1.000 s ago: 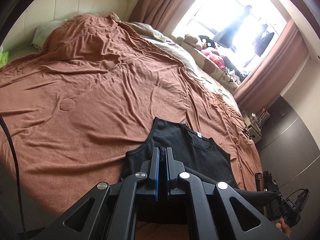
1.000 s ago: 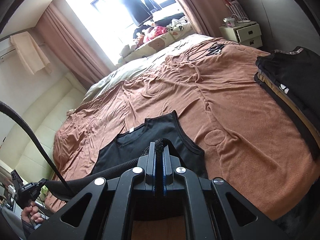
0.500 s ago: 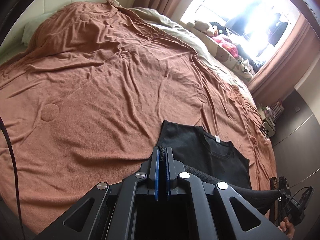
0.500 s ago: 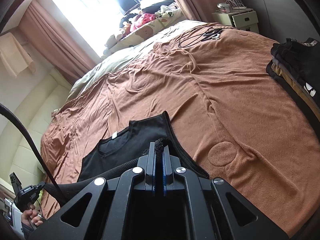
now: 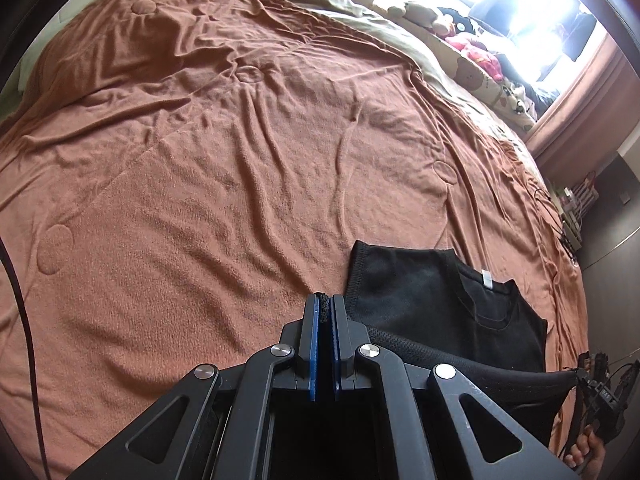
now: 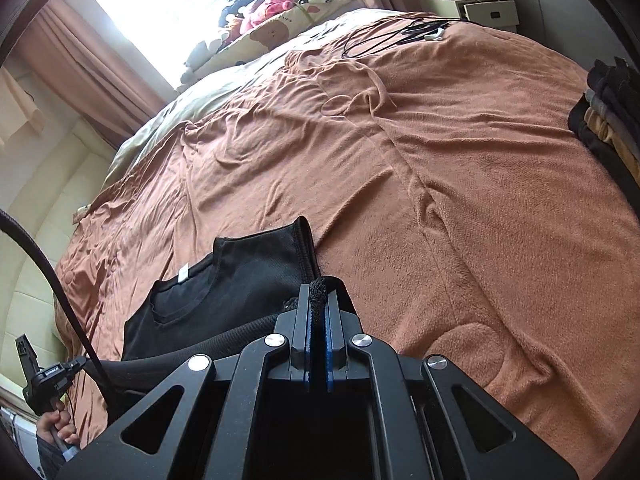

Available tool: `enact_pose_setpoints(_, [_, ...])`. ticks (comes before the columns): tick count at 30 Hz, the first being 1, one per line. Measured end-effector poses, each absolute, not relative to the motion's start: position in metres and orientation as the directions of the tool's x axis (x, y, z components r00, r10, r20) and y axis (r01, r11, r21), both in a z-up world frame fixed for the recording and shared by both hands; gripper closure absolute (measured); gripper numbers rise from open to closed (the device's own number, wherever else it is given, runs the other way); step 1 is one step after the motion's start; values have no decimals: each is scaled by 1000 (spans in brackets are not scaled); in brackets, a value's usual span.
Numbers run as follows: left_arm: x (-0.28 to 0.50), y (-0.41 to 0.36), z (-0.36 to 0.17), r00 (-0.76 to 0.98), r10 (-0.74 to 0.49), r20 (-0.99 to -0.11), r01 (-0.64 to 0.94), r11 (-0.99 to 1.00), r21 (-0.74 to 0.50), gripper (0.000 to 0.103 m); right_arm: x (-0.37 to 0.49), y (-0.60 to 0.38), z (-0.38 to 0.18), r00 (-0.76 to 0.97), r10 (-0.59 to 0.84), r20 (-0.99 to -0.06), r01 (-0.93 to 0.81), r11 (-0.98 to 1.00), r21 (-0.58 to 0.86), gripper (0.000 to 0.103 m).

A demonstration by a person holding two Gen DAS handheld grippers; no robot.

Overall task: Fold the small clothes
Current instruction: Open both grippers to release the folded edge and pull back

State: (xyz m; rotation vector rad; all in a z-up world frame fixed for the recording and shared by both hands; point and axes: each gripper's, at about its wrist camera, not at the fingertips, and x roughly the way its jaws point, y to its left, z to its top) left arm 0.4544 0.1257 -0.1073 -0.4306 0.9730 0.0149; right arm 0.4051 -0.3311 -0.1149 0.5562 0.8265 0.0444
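A small black sleeveless top (image 5: pixel 432 296) (image 6: pixel 240 280) lies on the brown blanket (image 5: pixel 200 200) (image 6: pixel 480 200), neck and white label toward the far side. Its near hem is lifted and stretched between both grippers. My left gripper (image 5: pixel 325 298) is shut on one corner of that hem, black cloth showing between the blue pads. At the other corner my right gripper (image 6: pixel 319 284) is shut, a bunch of black fabric poking out above its tips. Each view shows the other gripper held in a hand (image 5: pixel 588 452) (image 6: pixel 56 424) at the frame's edge.
A stack of folded dark and tan clothes (image 6: pixel 608 120) sits at the blanket's right edge. Black cables (image 6: pixel 400 36) lie at the far end near a nightstand (image 6: pixel 480 12). Plush toys (image 5: pixel 472 44) line the bright window side. A black cord (image 6: pixel 52 280) crosses the right wrist view.
Both grippers have moved forward and down over the bed with the hem in them, carrying it toward the neck. The top looks shorter and nearer the blanket now.
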Motion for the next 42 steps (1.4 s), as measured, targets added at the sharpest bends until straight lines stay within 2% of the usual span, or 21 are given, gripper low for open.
enact_pose_setpoints(8, [485, 124, -122, 548, -160, -821, -206, 925, -318, 98, 434, -328, -125, 678, 239, -695, 173, 867, 467, 101])
enact_pose_setpoints(11, [496, 121, -129, 525, -152, -837, -210, 930, -301, 96, 442, -327, -127, 671, 226, -706, 181, 874, 452, 99])
enact_pose_setpoints(12, [500, 121, -131, 514, -141, -846, -214, 934, -285, 93, 444, -327, -128, 669, 231, -707, 180, 872, 455, 95])
enact_pose_setpoints(13, [502, 121, -133, 508, -137, -851, -213, 937, -278, 82, 444, -328, -128, 669, 235, -705, 179, 869, 460, 87])
enact_pose_setpoints(14, [502, 122, -133, 509, -137, -850, -212, 937, -279, 64, 443, -329, -127, 671, 229, -706, 183, 871, 457, 79])
enact_pose_setpoints(15, [500, 123, -131, 516, -139, -845, -211, 935, -283, 53, 441, -330, -124, 677, 218, -703, 183, 875, 447, 58])
enact_pose_setpoints(16, [498, 124, -128, 525, -137, -840, -208, 936, -283, 35, 439, -330, -121, 686, 209, -697, 178, 881, 439, 39])
enact_pose_setpoints(17, [495, 124, -125, 535, -128, -835, -199, 941, -272, 27, 433, -330, -116, 699, 196, -687, 167, 890, 424, 35])
enact_pose_setpoints(21, [488, 118, -120, 513, -72, -855, -138, 977, -165, 22, 424, -321, -109, 687, 180, -704, 108, 933, 343, 35])
enact_pose_setpoints(26, [478, 106, -126, 473, -16, -881, -47, 998, -44, 12, 419, -307, -114, 612, 174, -772, 30, 970, 243, 35])
enact_pose_setpoints(32, [472, 95, -140, 416, 28, -909, 32, 998, 45, 12, 421, -300, -119, 554, 182, -812, -25, 979, 202, 34])
enact_pose_setpoints(42, [486, 84, -165, 369, 123, -921, 83, 983, 164, 12, 450, -275, -138, 463, 72, -883, -89, 995, 35, 31])
